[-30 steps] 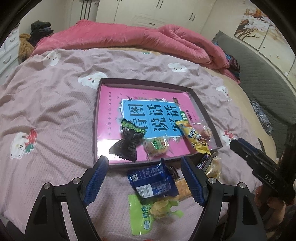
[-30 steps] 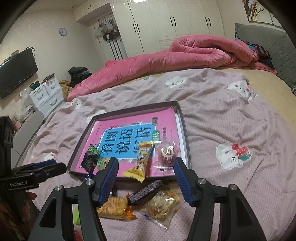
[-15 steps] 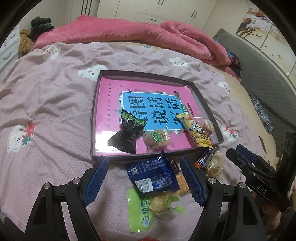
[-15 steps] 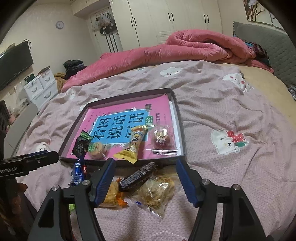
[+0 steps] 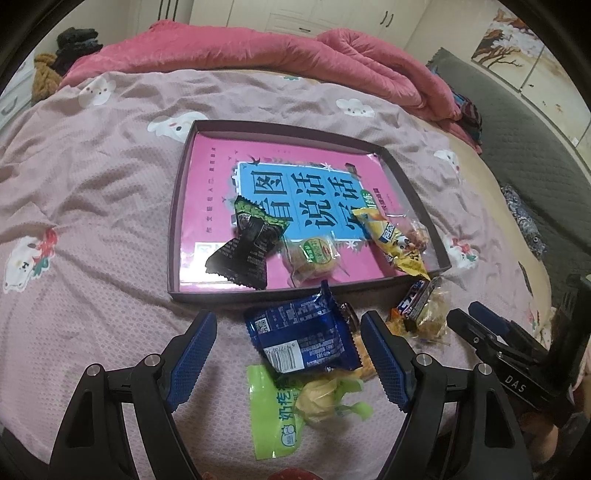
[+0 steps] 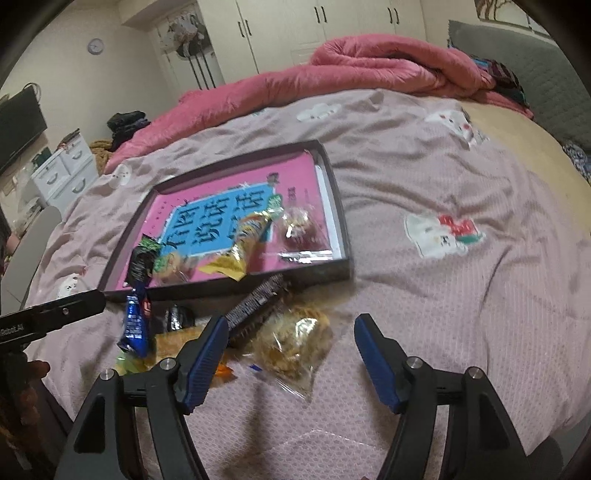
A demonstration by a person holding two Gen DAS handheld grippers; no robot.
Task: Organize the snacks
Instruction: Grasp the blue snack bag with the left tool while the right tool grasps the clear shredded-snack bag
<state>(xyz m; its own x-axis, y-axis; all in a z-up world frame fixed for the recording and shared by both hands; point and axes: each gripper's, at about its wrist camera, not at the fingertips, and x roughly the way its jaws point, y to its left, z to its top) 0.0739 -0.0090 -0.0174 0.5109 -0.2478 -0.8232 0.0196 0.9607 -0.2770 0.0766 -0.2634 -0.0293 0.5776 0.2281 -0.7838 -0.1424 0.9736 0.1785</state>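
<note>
A dark-rimmed tray (image 5: 173, 236) on the bed holds a pink and blue book, a black-green packet (image 5: 251, 247), a small cake (image 5: 314, 256) and a yellow packet (image 5: 391, 240). In front of the tray lie a blue packet (image 5: 306, 336), a green packet (image 5: 288, 410), a dark bar (image 6: 255, 302) and a clear bag of yellow snack (image 6: 291, 343). My left gripper (image 5: 288, 321) is open, and the blue packet lies between its fingers untouched. My right gripper (image 6: 291, 323) hangs over the clear bag; its jaws are opening and the pads stand clear of the bag.
A rumpled pink quilt (image 5: 258, 48) lies across the far side of the bed. A grey padded headboard (image 6: 517, 55) is at the right. White drawers (image 6: 62, 170) and a wardrobe (image 6: 295, 29) stand beyond. The mauve sheet (image 6: 461, 295) right of the tray is bare.
My right gripper has come down towards the clear bag and its jaws have spread wider. My left gripper has hardly moved and stays open.
</note>
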